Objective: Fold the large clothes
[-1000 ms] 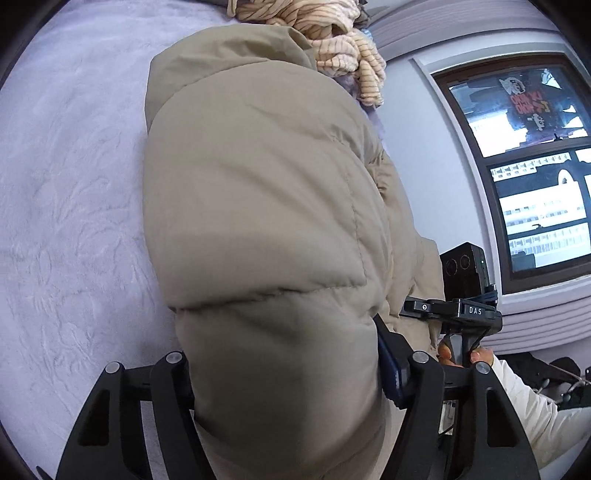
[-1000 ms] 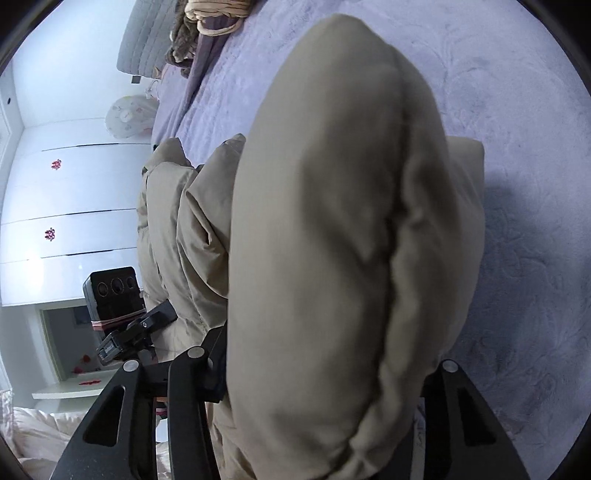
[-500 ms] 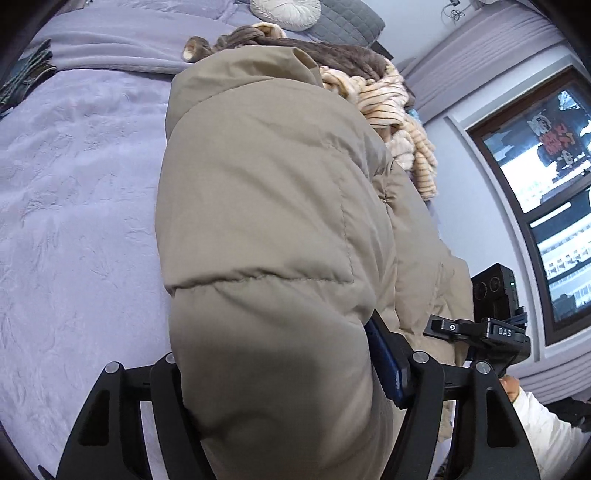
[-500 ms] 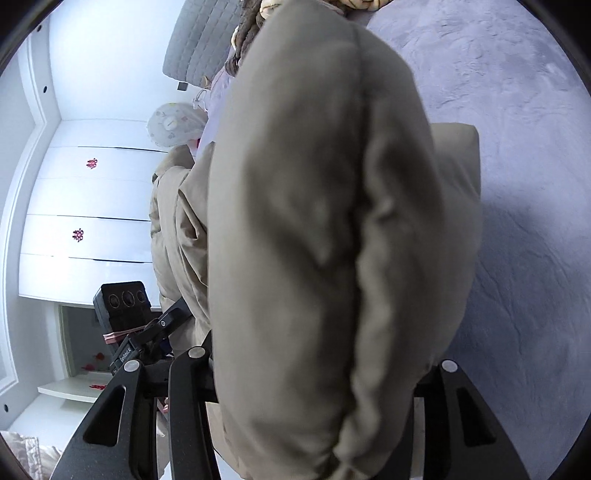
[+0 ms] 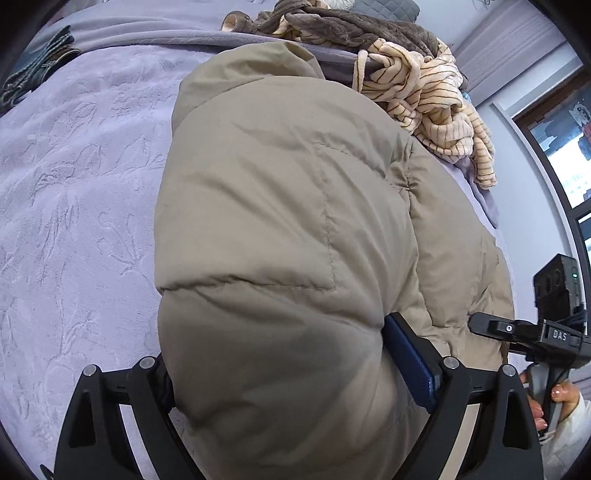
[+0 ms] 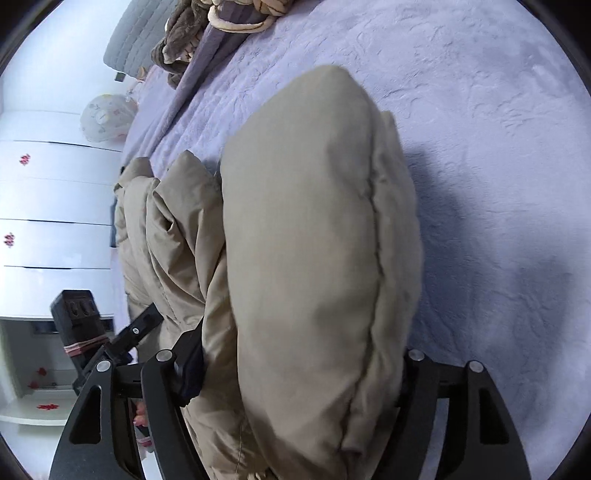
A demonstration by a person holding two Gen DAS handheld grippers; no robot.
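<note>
A beige puffer jacket point(image 5: 280, 236) is seen bunched into a thick padded fold between the fingers of the left gripper point(image 5: 295, 384), over a lilac embossed bedspread point(image 5: 74, 192). In the right wrist view another padded fold of the same jacket point(image 6: 306, 258) fills the gap of the right gripper point(image 6: 295, 376). Compared with a second ago, both sets of jaws are opening: the blue pad point(image 5: 408, 362) of the left gripper now stands partly clear of the fabric, though the fold is still lodged between the fingers, and a gap can likewise be seen beside the left-hand finger of the right gripper. More of the bed head is now taken in, with a striped cream garment point(image 5: 436, 107) and a brown fleece item point(image 5: 343, 26) heaped there, and the window point(image 5: 565, 147) has slid towards the frame edge. The jacket's long axis runs across the bed from one gripper to the other, each held fold pointing away from its camera towards the heaped clothes. The rest of the jacket is slumped between the two tools, near the bed's edge.
</note>
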